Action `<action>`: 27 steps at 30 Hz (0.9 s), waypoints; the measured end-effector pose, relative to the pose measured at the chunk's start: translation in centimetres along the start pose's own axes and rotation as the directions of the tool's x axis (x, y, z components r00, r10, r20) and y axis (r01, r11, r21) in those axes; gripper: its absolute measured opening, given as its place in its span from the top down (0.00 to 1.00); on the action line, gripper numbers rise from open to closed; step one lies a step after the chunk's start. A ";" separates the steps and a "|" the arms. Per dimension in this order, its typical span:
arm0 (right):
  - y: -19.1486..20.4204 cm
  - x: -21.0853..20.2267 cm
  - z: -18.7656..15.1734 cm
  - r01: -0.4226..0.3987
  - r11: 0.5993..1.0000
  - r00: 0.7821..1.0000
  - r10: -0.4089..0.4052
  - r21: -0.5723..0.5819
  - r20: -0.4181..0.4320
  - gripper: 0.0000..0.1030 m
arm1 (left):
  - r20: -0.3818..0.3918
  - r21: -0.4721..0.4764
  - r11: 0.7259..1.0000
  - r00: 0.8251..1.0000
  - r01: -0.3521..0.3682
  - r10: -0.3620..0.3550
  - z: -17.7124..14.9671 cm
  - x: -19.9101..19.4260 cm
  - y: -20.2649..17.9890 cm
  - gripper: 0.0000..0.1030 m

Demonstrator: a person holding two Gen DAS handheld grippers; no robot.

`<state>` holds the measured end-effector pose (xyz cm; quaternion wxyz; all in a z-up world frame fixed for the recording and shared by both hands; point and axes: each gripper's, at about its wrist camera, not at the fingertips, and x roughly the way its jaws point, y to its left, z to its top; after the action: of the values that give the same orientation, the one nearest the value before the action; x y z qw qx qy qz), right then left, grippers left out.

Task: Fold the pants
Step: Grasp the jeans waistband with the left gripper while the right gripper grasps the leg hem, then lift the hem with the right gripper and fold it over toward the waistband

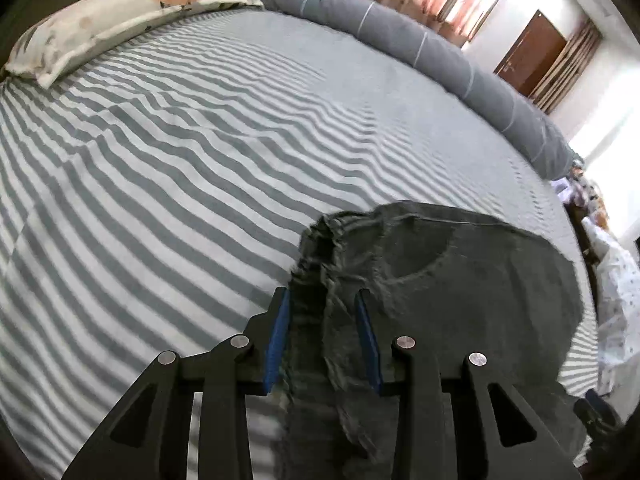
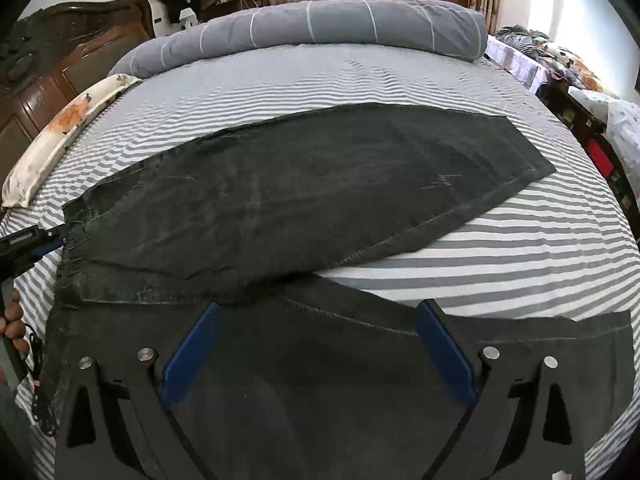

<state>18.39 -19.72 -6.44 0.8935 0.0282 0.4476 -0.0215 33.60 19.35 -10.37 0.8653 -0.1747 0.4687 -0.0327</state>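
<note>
My left gripper (image 1: 322, 300) pinches the waistband of the pants (image 2: 300, 184); their legs run rightward, so my right gripper (image 2: 318, 316), jaws apart over the near leg, is closer.

Pants (image 2: 304, 184) near leg under the right tongs (image 2: 318, 344), cut off by the lower edge, waistband motion-blurred

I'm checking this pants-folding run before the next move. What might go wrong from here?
1. The left gripper pinches only the bunched waistband; a pull may slip off it.
2. The right gripper hangs open over the near leg, so one-sided lifting could drag the pants askew across the striped sheet.
</note>
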 end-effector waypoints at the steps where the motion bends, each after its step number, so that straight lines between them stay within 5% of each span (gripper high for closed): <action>1: 0.1 0.3 0.1 0.003 1.000 1.000 -0.003 -0.005 -0.002 0.06 | 0.004 0.004 1.000 1.000 0.006 -0.006 0.4 0.6 0.1 0.67; 13: 2.9 3.6 3.7 -0.017 0.995 1.000 0.017 -0.103 0.000 0.06 | 0.003 0.042 0.995 0.995 0.095 -0.095 3.1 3.6 -0.8 0.66; 18: 4.2 5.6 6.6 -0.028 0.981 1.000 0.026 -0.192 -0.014 0.06 | -0.014 0.094 0.992 0.996 0.086 -0.085 3.0 2.8 -2.0 0.86; 23: 5.4 7.7 10.6 -0.119 0.932 0.992 0.095 -0.344 -0.087 0.06 | 0.032 0.160 0.984 0.996 0.080 -0.086 2.6 0.5 -3.6 0.88; 27: 6.9 9.1 14.6 -0.196 0.851 0.977 0.126 -0.488 -0.172 0.06 | 0.082 0.171 0.976 0.985 0.137 -0.153 2.6 -2.0 -3.8 0.88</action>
<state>35.91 -13.99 -4.78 0.8366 -0.1663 0.4926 0.1726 35.02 16.93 -6.18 0.8933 -0.1378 0.4089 -0.1260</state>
